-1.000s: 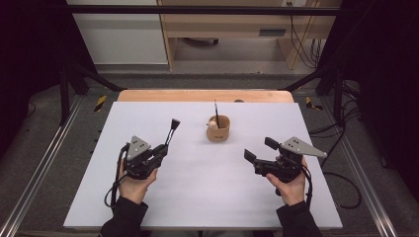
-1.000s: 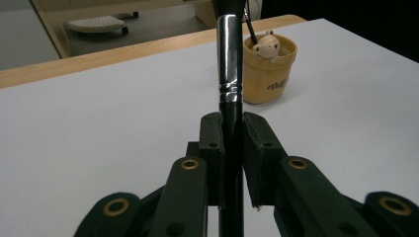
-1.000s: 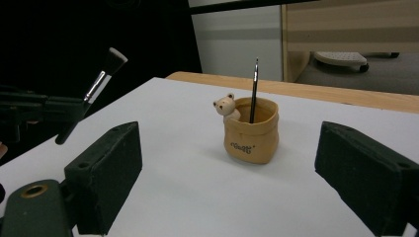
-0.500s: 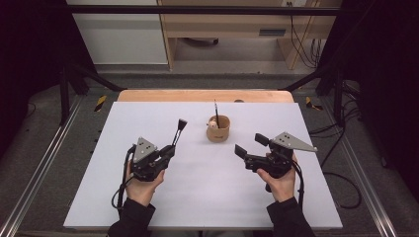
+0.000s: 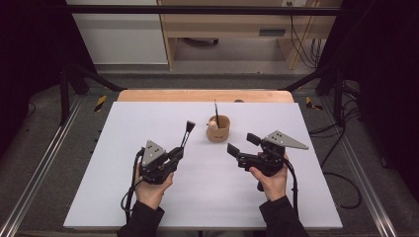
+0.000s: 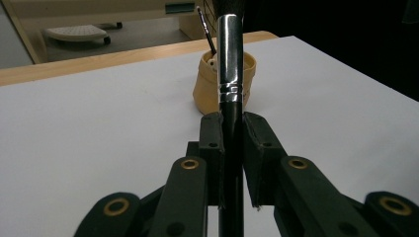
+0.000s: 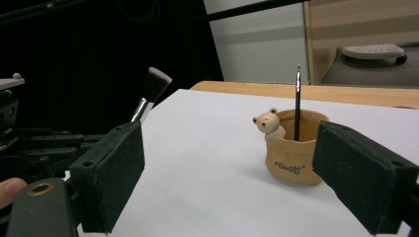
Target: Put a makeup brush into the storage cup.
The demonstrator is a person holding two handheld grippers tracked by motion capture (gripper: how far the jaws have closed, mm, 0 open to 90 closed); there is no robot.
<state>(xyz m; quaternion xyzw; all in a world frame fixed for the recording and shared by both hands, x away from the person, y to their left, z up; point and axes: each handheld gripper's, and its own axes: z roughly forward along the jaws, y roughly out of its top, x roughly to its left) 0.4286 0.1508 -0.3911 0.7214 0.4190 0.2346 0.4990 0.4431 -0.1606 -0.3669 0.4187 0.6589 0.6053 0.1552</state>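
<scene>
Lettered bear cup (image 7: 295,150), writing unreadable

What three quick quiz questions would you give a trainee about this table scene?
1. True or false: the left gripper is shut on the makeup brush.
2. What already stands in the cup? A) a spoon B) a thin brush C) scissors
3. Fill in: the right gripper has its jaws ____, with nothing between them.

Key:
1. True; its jaws clamp the brush's black handle.
2. B; the thin brush stands upright beside a small bear figure on the rim.
3. Open.
</scene>
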